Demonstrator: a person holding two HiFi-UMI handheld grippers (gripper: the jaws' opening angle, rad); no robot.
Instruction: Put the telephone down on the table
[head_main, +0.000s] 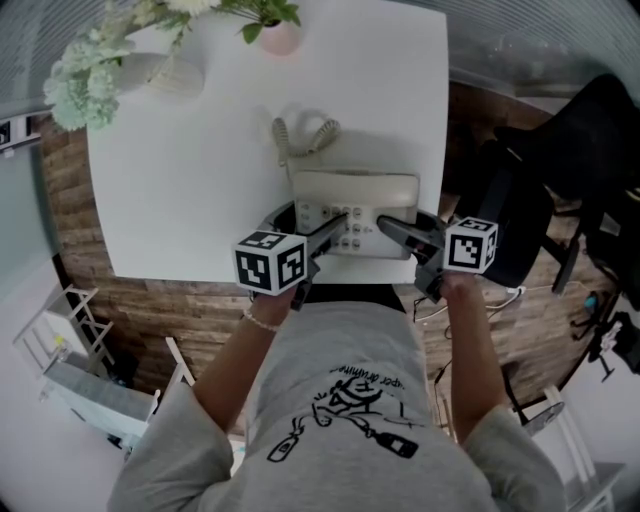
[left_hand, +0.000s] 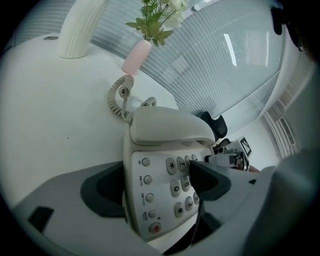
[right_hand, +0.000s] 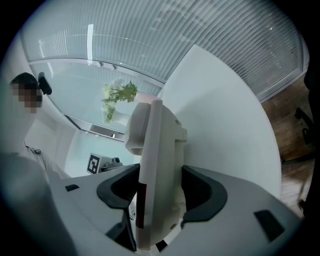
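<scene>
A cream desk telephone lies on the white table near its front edge, with the handset on its cradle and a coiled cord behind it. My left gripper straddles the phone's left side. In the left gripper view the telephone sits between the wide jaws of that gripper: one pad hovers over the keypad, the other stands beside the phone's edge, and neither presses on it. My right gripper holds the phone's right side. In the right gripper view the gripper is shut on the telephone, seen edge-on.
A white vase with pale flowers and a small pink vase stand at the table's far side. A black chair is to the right on the wooden floor. The table's front edge lies just under the phone.
</scene>
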